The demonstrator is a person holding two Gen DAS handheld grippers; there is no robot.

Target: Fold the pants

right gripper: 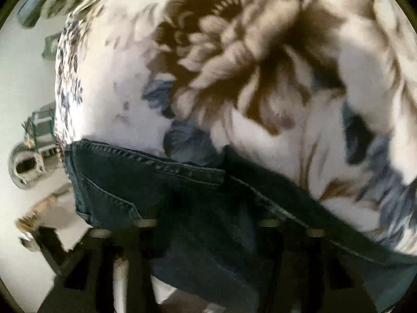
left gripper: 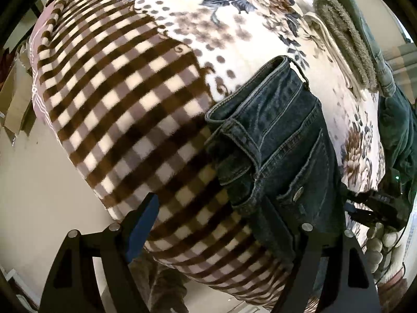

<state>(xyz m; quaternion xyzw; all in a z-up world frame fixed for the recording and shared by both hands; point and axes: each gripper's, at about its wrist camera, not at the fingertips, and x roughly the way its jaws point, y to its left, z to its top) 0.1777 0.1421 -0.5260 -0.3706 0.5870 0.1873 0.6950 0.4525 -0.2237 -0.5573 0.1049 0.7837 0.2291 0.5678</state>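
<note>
Dark blue jeans (left gripper: 276, 140) lie on a patterned blanket (left gripper: 125, 83), waistband toward the far side, back pocket with a rivet showing. My left gripper (left gripper: 216, 216) is open above the blanket's checked part; its left finger (left gripper: 142, 216) shows its blue pad, and its right finger (left gripper: 284, 224) lies against the jeans' near edge. In the blurred right wrist view the jeans (right gripper: 198, 203) fill the lower frame and cover the space between my right gripper's fingers (right gripper: 206, 234). Whether the right gripper grips the denim is unclear. The right gripper also shows in the left wrist view (left gripper: 375, 206).
A furry olive garment (left gripper: 344, 41) and a dark green cloth (left gripper: 396, 130) lie at the blanket's right edge. Pale floor (left gripper: 39, 182) lies beyond the bed's left edge. A metal object (right gripper: 26, 167) stands on the floor in the right wrist view.
</note>
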